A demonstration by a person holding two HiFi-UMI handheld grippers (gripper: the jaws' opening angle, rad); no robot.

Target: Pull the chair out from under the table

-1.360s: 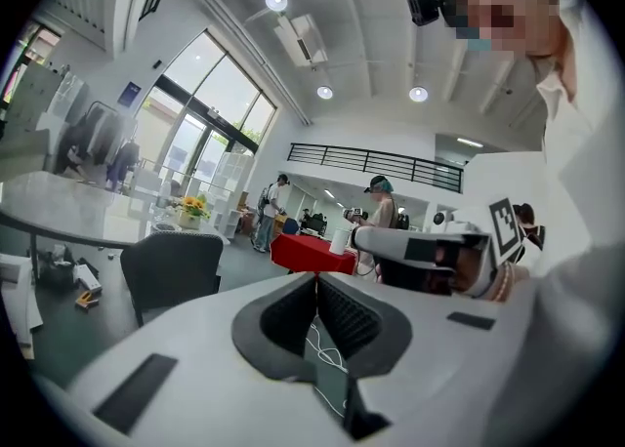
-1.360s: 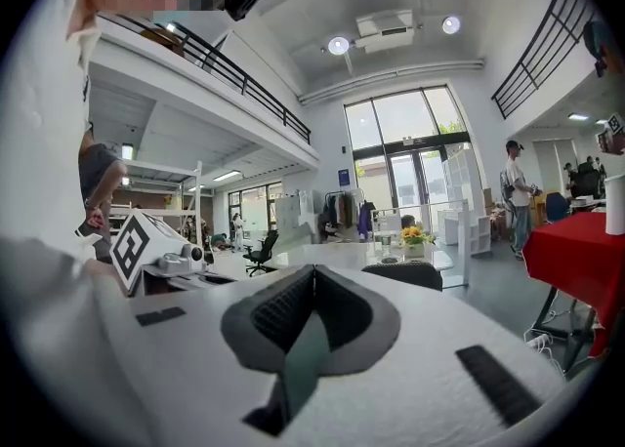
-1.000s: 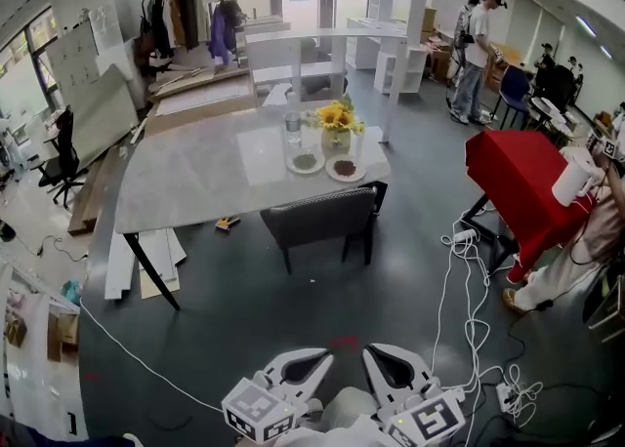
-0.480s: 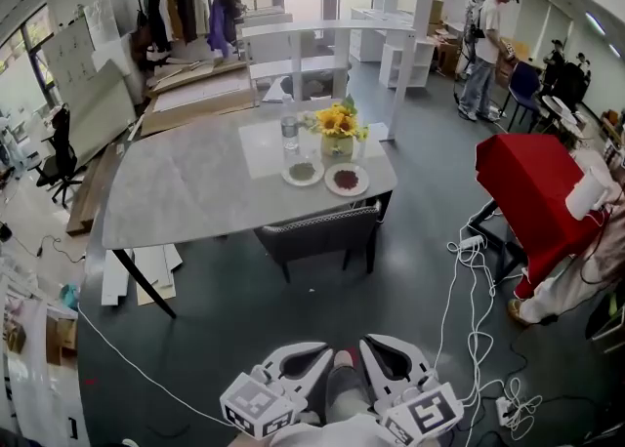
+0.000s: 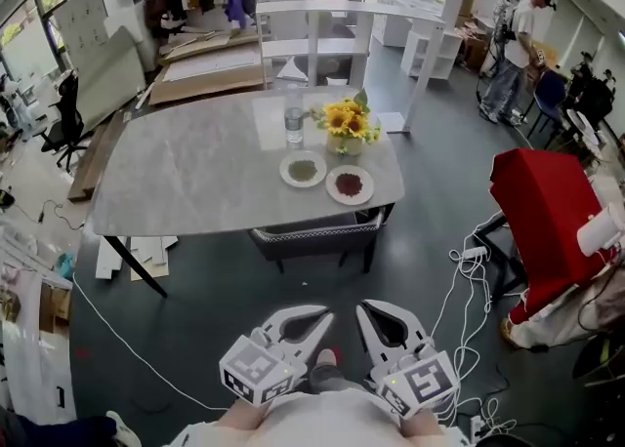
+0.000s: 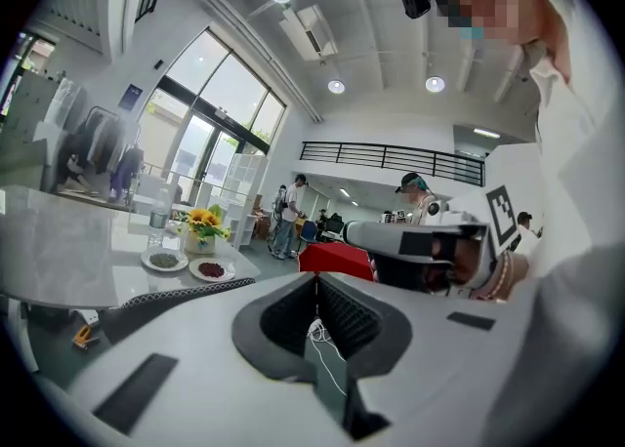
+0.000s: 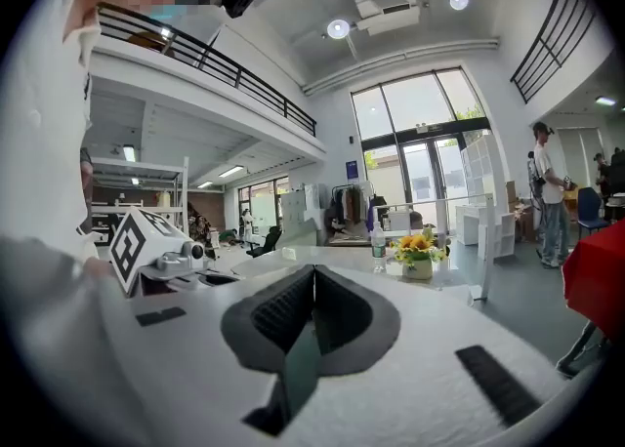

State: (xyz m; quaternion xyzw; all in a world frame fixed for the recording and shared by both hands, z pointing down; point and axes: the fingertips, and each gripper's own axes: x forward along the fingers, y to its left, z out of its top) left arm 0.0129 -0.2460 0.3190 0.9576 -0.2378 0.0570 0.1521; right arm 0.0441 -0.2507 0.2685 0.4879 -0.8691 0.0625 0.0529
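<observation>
The dark grey chair (image 5: 314,236) stands tucked under the near edge of the grey marble table (image 5: 186,177), with only its backrest top and legs showing. Its mesh backrest (image 6: 161,297) also shows low in the left gripper view. Both white grippers are held close to the person's body at the bottom of the head view, well short of the chair. My left gripper (image 5: 326,314) is shut and empty, its jaws meeting (image 6: 314,279). My right gripper (image 5: 362,307) is shut and empty too (image 7: 313,269). The two point toward the table, side by side.
On the table near the chair stand a sunflower vase (image 5: 344,129), a glass (image 5: 294,125) and two plates (image 5: 303,170) (image 5: 349,184). A red-covered stand (image 5: 543,209) and loose cables (image 5: 471,274) lie at right. Boards (image 5: 137,255) lie by the left table leg. People (image 5: 520,40) stand far right.
The table and chair have come nearer in the head view as the person walked toward them. Both grippers travelled along, staying shut and side by side.
</observation>
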